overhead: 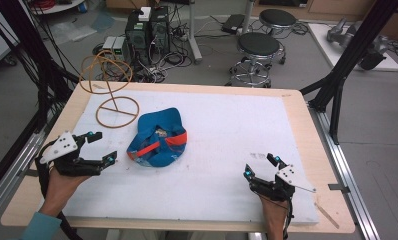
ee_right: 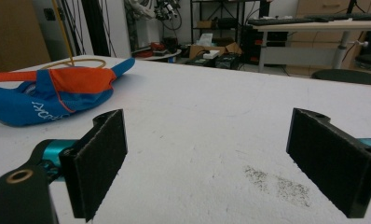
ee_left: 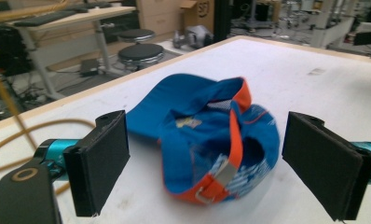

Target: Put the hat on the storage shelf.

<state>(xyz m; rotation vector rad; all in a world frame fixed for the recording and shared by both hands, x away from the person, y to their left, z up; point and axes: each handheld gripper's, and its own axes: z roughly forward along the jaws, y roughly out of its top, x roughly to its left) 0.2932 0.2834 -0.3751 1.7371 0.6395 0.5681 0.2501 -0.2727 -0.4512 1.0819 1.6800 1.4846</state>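
A blue cap (overhead: 157,139) with an orange back strap lies upside down on the white mat, left of centre. In the left gripper view the cap (ee_left: 211,135) sits just beyond the jaws, its strap buckle nearest. My left gripper (overhead: 101,148) hovers to the cap's left, open and empty, also seen as my left gripper (ee_left: 221,165). My right gripper (overhead: 260,167) rests near the front right of the mat, open with nothing between its jaws; from my right gripper (ee_right: 221,163) the cap (ee_right: 48,95) lies far off to the left.
A wooden wire hat stand (overhead: 112,95) with a ring base stands at the back left of the mat (overhead: 222,125). The wooden table edge (overhead: 317,150) frames the mat. Stools (overhead: 257,50) and computer boxes stand on the floor beyond. A dark smudge (ee_right: 277,182) marks the mat.
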